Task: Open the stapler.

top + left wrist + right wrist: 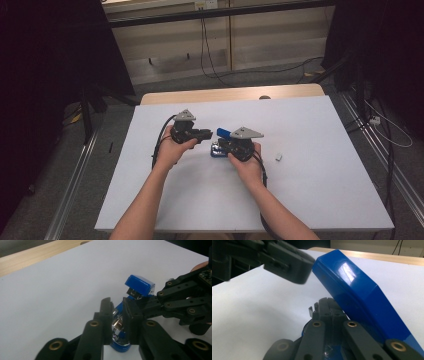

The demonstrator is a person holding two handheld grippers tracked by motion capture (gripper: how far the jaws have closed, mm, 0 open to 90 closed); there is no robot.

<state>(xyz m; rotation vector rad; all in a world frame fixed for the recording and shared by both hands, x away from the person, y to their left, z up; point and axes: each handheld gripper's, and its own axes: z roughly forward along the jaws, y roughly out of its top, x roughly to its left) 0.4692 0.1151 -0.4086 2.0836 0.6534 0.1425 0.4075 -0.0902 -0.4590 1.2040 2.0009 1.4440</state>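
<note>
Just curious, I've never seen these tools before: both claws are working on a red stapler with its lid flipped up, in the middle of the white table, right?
Not quite: the stapler is blue, not red, as the left gripper view shows. The rest holds: its lid is flipped up, and the left claw and right claw both work on it in the middle of the white table.

Glossy blue plastic stapler (359, 300) with shiny metal inside; matt black plastic tongs (117, 315); smooth white table (310, 175), wooden edge.
</note>
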